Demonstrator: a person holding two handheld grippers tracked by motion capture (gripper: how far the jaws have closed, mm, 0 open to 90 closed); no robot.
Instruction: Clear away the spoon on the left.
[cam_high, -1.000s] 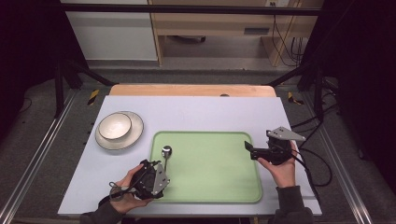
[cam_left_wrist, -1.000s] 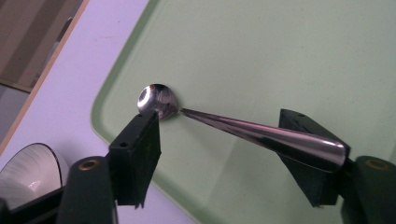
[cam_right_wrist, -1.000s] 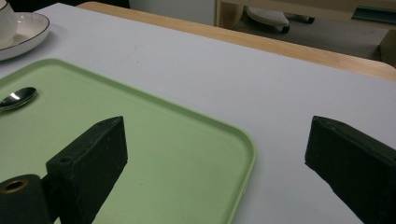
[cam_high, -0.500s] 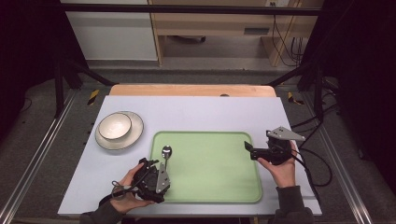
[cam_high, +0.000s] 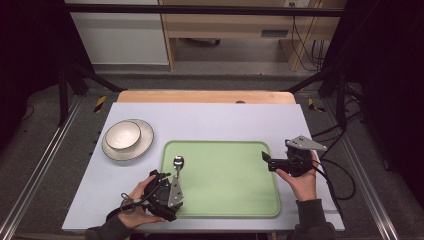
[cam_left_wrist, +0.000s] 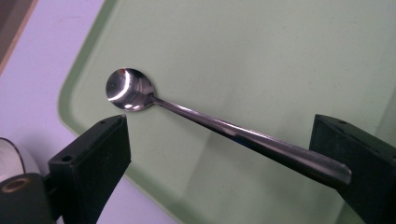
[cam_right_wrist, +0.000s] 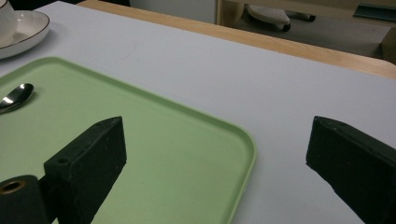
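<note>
White table, green tray: spoon lies at the tray's left edge, bowl at 12 o'clock, handle end between the wide left gripper fingers; right gripper, also wide and empty, hovers well apart at 3 o'clock.

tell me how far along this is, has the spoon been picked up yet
Not yet. The spoon lies on the green tray. The left gripper is open, jaws either side of the handle, one touching its end. The right gripper is open, holding nothing. Closing and lifting remain.
</note>
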